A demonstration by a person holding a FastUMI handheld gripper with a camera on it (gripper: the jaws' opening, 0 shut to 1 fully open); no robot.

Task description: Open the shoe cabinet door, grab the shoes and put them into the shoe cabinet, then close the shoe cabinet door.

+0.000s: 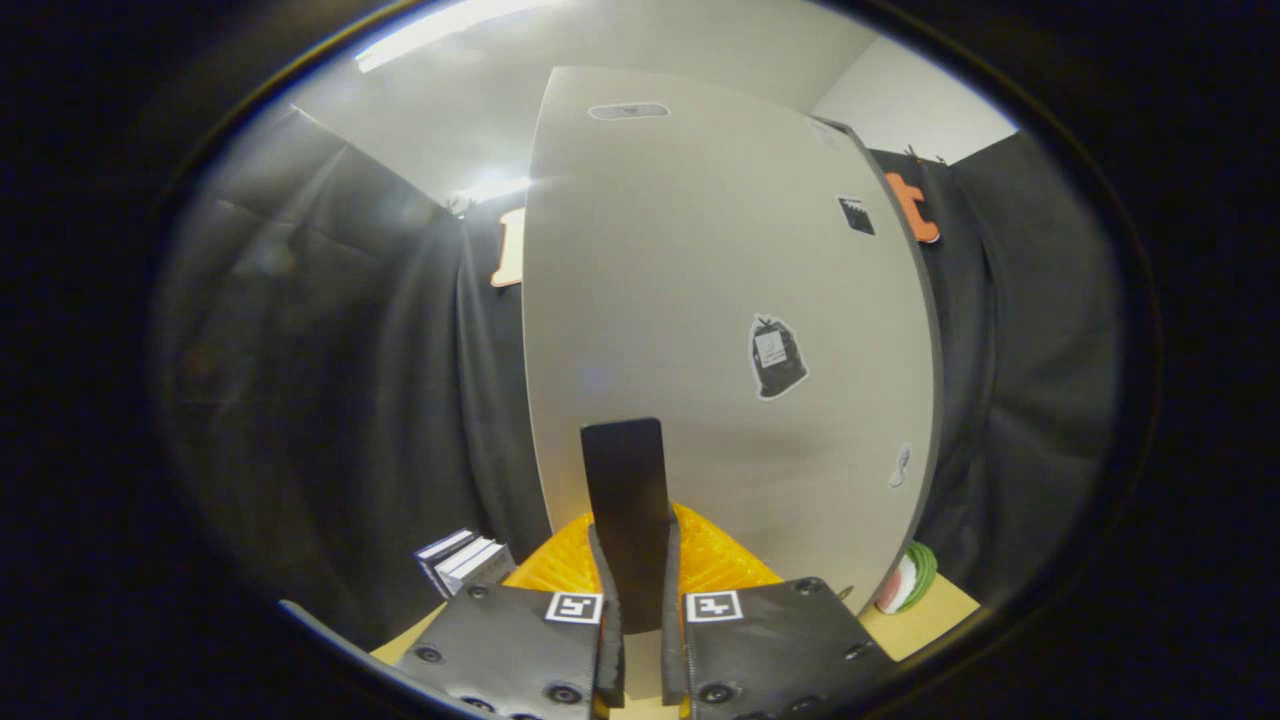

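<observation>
The gripper (640, 600) pinches the dark handle (625, 500) of the pale cabinet door (700, 300) just ahead, so the opening or closing step is underway, which I cannot tell, above something orange (720, 560).

cabinet door (700, 300): pale grey | handle (625, 500): black | mat (715, 560): orange, ribbed | table (930, 610): light wood

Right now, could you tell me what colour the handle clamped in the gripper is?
Black, seen best in the gripper view: the handle stands on the pale grey cabinet door.
</observation>
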